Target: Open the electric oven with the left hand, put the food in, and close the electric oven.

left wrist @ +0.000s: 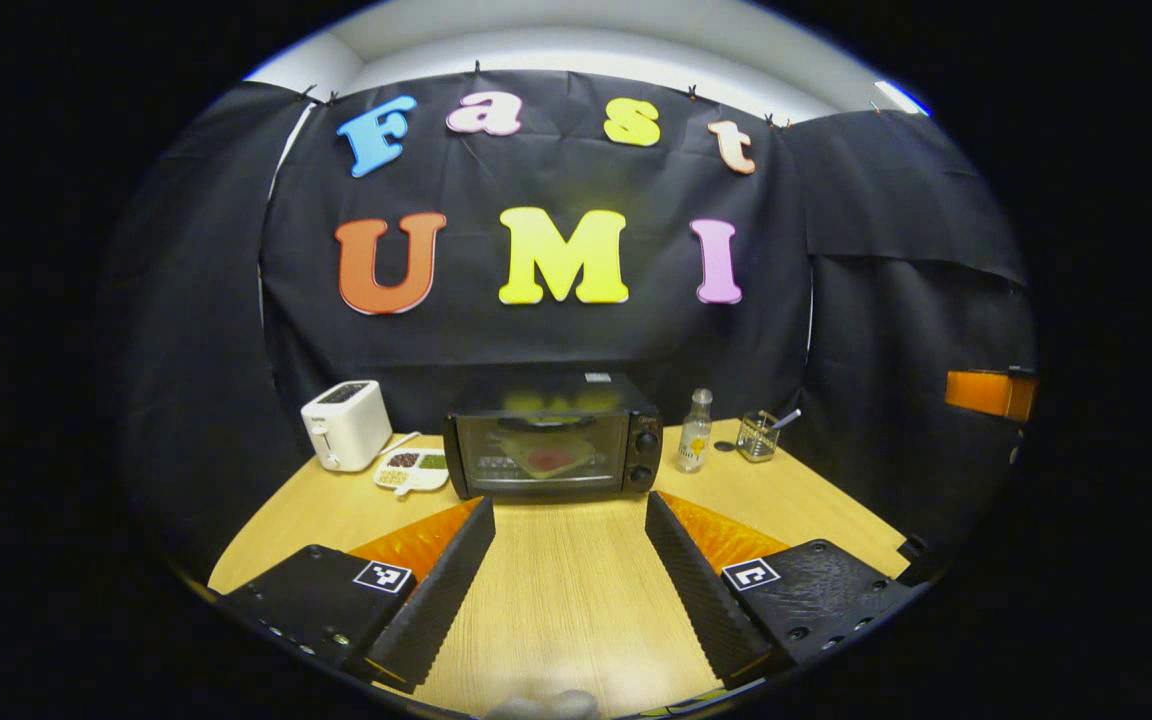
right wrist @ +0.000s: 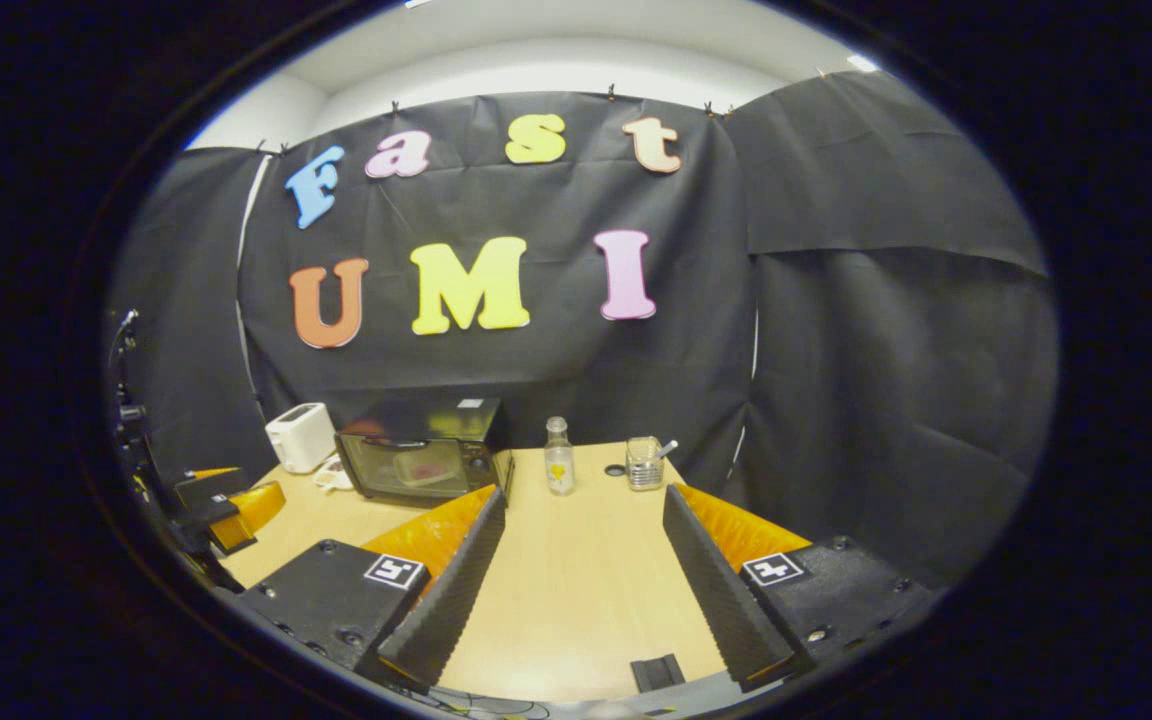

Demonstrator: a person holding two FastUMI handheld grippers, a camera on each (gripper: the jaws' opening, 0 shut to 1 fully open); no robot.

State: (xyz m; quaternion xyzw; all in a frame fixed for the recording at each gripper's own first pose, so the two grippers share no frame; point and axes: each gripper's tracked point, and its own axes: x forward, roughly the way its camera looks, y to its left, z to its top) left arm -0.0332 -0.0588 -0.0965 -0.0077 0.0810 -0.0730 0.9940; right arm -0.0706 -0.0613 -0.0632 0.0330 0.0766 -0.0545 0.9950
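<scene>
I hold the left gripper (left wrist: 568, 520) and right gripper (right wrist: 584, 515) wide open, empty. Risk: the oven (left wrist: 554, 437) sliding on the desk (left wrist: 566, 590) if its door is pulled hard.

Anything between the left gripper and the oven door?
Nothing visible. In the left gripper view, bare table runs from the open left gripper to the oven, door shut. Toaster, snack dish and bottle sit aside.

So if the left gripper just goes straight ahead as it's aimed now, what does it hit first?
Most likely the electric oven, at its closed glass door. The left gripper is open, with bare table between; depth is hard to judge.
</scene>
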